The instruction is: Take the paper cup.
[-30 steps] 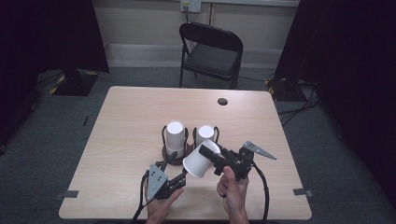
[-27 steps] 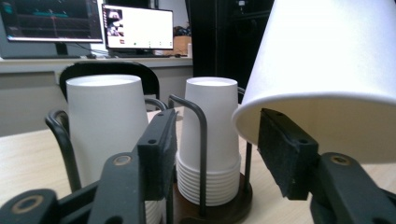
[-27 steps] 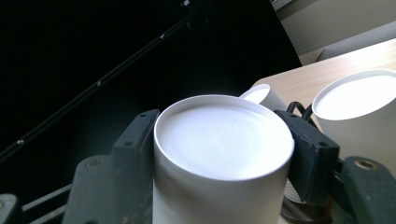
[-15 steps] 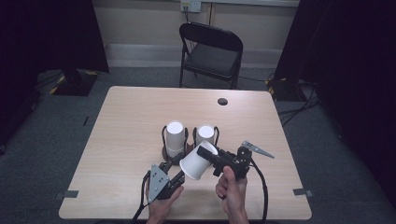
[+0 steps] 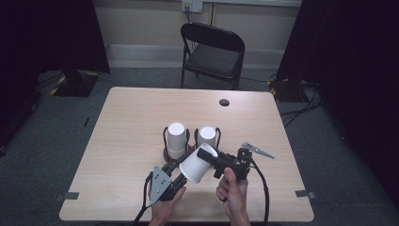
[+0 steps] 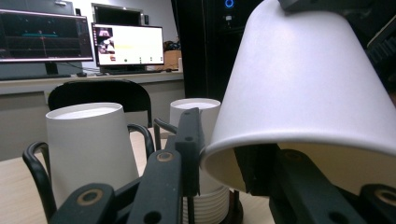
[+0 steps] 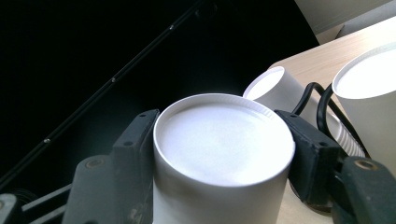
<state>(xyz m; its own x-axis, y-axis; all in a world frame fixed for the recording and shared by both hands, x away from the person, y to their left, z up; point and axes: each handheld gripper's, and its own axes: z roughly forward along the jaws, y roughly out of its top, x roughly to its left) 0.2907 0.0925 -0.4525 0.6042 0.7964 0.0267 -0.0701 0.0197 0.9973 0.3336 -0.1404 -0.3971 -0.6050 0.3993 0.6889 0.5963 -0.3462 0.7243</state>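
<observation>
A white paper cup (image 5: pixel 195 165) hangs tilted above the table's front, its mouth facing down-left. My right gripper (image 5: pixel 208 154) is shut on the cup's closed bottom end (image 7: pixel 224 135), one jaw on each side. My left gripper (image 5: pixel 180 172) is at the cup's mouth and its jaws have just been closing. In the left gripper view one finger (image 6: pixel 189 140) touches the outside of the rim (image 6: pixel 208 156). The other jaw stands under the mouth with a gap to the wall. Behind are two stacks of upturned white cups (image 5: pixel 176 139) (image 5: pixel 207 136) in black wire holders.
The light wooden table (image 5: pixel 131 117) has a small black round hole (image 5: pixel 224 102) near its far edge. A black folding chair (image 5: pixel 214 52) stands beyond the table. Dark curtains hang at both sides. Monitors (image 6: pixel 126 44) glow behind in the left gripper view.
The left gripper's jaws have drawn closer together at the cup's mouth. Both hands and the tilted cup have stayed where they were.
</observation>
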